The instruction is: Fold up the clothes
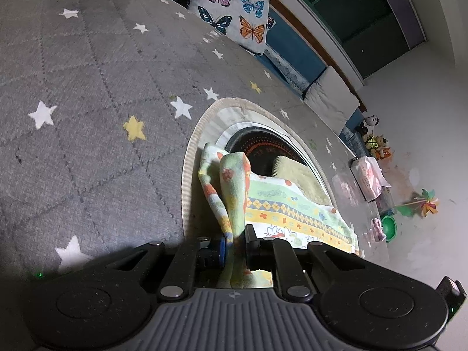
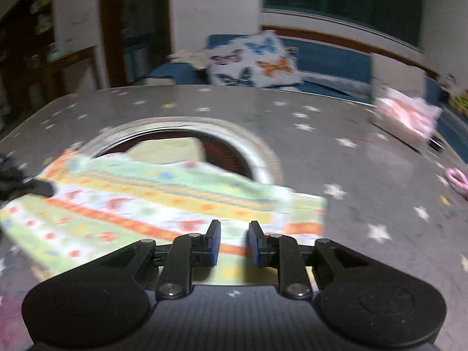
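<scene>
While our left gripper (image 1: pixel 235 241) is tipped steeply to one side, so that the grey star-patterned mat (image 1: pixel 96 87) runs up the left of its view and the floor falls away to the right, its two fingers are pinched tight on a bunched edge of the patterned cloth (image 1: pixel 234 193), which rises from between them as a gathered fold. Beyond that fold the cloth spreads flat in coloured bands over a round rug (image 1: pixel 204 122) with a pale ribbed border and a dark centre, and a plain yellow-green piece (image 1: pixel 295 175) lies just behind it on the same rug. Further back we see a butterfly cushion (image 1: pixel 234 14) against a blue bench, and at the right edge of the mat a pink packet (image 1: pixel 368 175), soft toys (image 1: pixel 374 143), a green bowl (image 1: pixel 387 228) and a pinwheel (image 1: pixel 424 204) on the floor. Our right gripper (image 2: pixel 233 239) is held level and low, looking across the mat towards the cushion; its blue-padded fingers (image 2: pixel 213 242) stand apart with a clear gap between them and grip nothing, hovering just over the near edge of the cloth. From this side, though the view is blurred, we can make out the left gripper's dark tip at the far left, touching the cloth's left end, and the cloth lying across the front of the round rug.
</scene>
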{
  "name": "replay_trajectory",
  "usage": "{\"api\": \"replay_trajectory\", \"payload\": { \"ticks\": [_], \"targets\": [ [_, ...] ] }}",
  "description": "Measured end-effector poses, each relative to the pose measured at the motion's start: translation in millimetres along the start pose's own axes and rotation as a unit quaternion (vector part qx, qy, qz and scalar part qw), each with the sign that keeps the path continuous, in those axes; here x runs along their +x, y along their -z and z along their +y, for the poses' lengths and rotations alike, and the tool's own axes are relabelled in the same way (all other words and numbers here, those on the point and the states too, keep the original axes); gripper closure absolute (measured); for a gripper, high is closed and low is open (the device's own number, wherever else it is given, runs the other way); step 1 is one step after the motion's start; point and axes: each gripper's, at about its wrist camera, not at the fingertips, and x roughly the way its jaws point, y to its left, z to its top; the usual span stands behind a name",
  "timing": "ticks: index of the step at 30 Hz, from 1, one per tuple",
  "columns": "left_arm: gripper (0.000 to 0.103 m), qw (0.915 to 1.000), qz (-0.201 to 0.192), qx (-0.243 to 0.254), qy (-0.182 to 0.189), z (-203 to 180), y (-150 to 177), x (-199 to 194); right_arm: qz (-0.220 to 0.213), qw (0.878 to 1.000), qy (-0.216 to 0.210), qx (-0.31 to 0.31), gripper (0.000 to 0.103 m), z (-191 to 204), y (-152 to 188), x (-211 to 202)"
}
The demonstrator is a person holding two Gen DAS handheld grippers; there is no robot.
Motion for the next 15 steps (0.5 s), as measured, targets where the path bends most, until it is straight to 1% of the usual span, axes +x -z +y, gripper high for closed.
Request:
{"api": "replay_trajectory", "payload": {
  "ticks": [1,2,3,5,8,9,11,12,13,14,15],
  "targets": [
    [0.09,1.0,-0.001,0.002,-0.001,-1,0,0,-0.002,1.0,0.01,0.01,0.077,-9,0,2],
    [0.09,1.0,-0.001,0.004,-0.002,-1,0,0,-0.005,1.0,0.02,0.018,0.069,-14,-1,2],
    [0.09,1.0,-0.002,0.007,-0.003,-2,0,0,-0.009,0.999,0.03,0.023,0.066,-19,0,2],
    [0.09,0.9999,-0.003,0.011,-0.006,-3,-1,0,-0.013,0.998,0.041,0.039,0.065,-31,2,2],
    [0.09,0.9998,-0.004,0.018,-0.009,-5,0,0,-0.009,0.997,0.029,0.072,0.06,-42,5,4],
    [0.09,0.9997,-0.004,0.02,-0.01,-5,0,0,-0.008,0.996,0.026,0.08,0.057,-44,6,5],
    [0.09,0.9996,-0.005,0.024,-0.014,-6,0,0,-0.012,0.996,0.03,0.085,0.053,-44,7,7],
    [0.09,0.9995,-0.006,0.026,-0.016,-7,0,0,-0.014,0.996,0.031,0.086,0.053,-43,7,7],
    [0.09,0.9994,-0.008,0.03,-0.017,-9,0,0,-0.016,0.996,0.03,0.086,0.059,-42,7,7],
    [0.09,0.9992,-0.009,0.033,-0.019,-10,0,0,-0.017,0.996,0.026,0.087,0.072,-41,6,7],
    [0.091,0.9991,-0.011,0.037,-0.02,-12,0,-1,-0.018,0.996,0.022,0.089,0.077,-40,6,6]
  ]
}}
